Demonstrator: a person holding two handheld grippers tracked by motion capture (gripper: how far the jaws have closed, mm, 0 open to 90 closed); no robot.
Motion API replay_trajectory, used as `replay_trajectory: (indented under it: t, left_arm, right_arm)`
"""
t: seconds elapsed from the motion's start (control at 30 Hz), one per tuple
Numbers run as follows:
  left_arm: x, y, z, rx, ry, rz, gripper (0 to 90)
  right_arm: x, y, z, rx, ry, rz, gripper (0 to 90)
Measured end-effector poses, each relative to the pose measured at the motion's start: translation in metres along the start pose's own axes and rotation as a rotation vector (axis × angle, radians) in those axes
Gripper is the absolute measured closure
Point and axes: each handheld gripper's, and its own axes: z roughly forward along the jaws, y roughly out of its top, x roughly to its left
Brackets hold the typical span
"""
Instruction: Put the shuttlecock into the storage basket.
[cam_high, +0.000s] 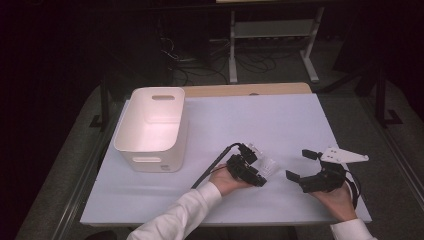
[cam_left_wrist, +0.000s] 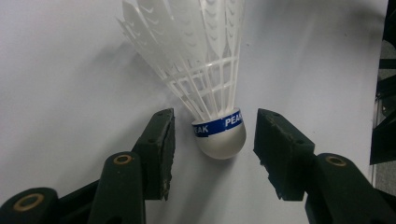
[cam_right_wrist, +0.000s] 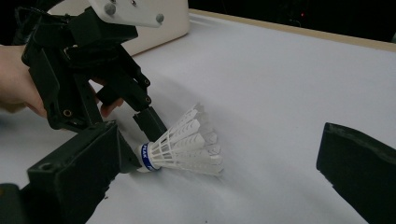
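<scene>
White storage bin (cam_high: 150, 127) sits empty at desk (cam_high: 280, 120) left, handle cutouts at both ends. Centre: left tongs (cam_high: 261, 159) straddle the cork end of a white plastic shuttlecock (cam_high: 267, 164) lying on its side on the white desk sheet, skirt pointing away from the hand. In the left gripper view, pads stand a small gap off the cork (cam_left_wrist: 219, 137) on both sides, so jaws are part open and nothing is gripped yet. Right tongs (cam_high: 304, 164) rest near the desk's right front, jaws wide apart, empty. Progress: early; grasp not made, lift and likely drop into the bin remain. Room: open sheet between shuttlecock and bin, no obstacles; front edge close behind both hands; bin rim needs clearing.
</scene>
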Motion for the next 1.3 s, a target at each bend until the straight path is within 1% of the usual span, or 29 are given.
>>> replay_trajectory:
  t: [0.07,0.1,0.17,0.23,0.27,0.3,0.33,0.43,0.47,0.53,0.63,0.8,1.0,1.03,1.07,1.1,1.3]
  left_arm:
    - [-0.001,0.000,0.001,-0.006,0.009,-0.001,49.7]
    - [-0.001,0.000,0.001,-0.006,0.013,0.006,49.8]
    - [-0.002,-0.001,0.000,-0.001,0.033,0.013,52.6]
    - [-0.002,0.000,0.000,-0.001,0.034,0.012,53.8]
    - [-0.002,-0.001,0.000,-0.001,0.032,0.008,58.7]
    - [-0.002,-0.001,0.000,-0.001,0.032,0.008,61.1]
    - [-0.003,-0.001,0.000,-0.004,0.041,0.010,61.1]
    - [-0.003,-0.001,0.000,-0.005,0.043,0.014,62.7]
    - [-0.003,-0.001,0.000,-0.005,0.050,0.017,64.9]
    - [-0.002,-0.001,-0.001,-0.014,0.057,0.019,64.9]
    - [-0.002,0.000,-0.005,-0.019,0.049,0.022,64.9]
    - [-0.003,0.001,-0.011,-0.045,0.055,0.025,65.0]
    - [-0.001,0.001,-0.021,-0.059,0.069,0.020,65.0]
    - [0.001,0.001,-0.024,-0.054,0.073,0.024,65.0]
    - [0.001,0.001,-0.025,-0.067,0.074,0.014,65.0]
    - [0.002,0.001,-0.028,-0.069,0.079,0.010,65.0]
    - [0.003,0.001,-0.035,-0.075,0.086,0.000,64.9]
  right_arm:
    - [0.000,0.000,0.000,0.000,0.000,0.000,0.0]
    - [0.000,0.000,0.000,0.000,0.000,0.000,0.0]
    - [0.000,0.000,0.000,0.002,0.000,0.000,0.0]
    - [0.000,0.000,0.000,0.002,-0.001,0.000,0.0]
    - [0.000,0.000,0.000,0.000,-0.002,-0.002,0.0]
    - [0.000,0.000,0.000,0.000,-0.002,-0.002,0.0]
    - [0.000,0.000,0.000,0.001,-0.002,-0.002,0.0]
    - [0.000,0.000,0.000,0.001,-0.002,-0.003,0.0]
    - [0.000,0.000,0.000,0.006,-0.004,-0.005,0.0]
    - [0.001,0.000,0.000,0.010,-0.005,-0.004,0.0]
    - [0.001,0.000,0.001,0.008,-0.006,-0.001,0.0]
    - [0.000,0.000,0.000,0.003,-0.006,-0.002,0.0]
    - [0.000,0.000,-0.001,0.002,-0.007,0.000,0.0]
    - [0.000,0.000,-0.001,0.003,-0.006,0.000,0.0]
    - [0.000,0.000,-0.001,0.001,-0.007,0.000,0.0]
    - [0.001,0.000,-0.001,0.001,-0.007,0.003,0.0]
    - [0.001,0.000,0.000,0.002,-0.005,0.000,0.0]
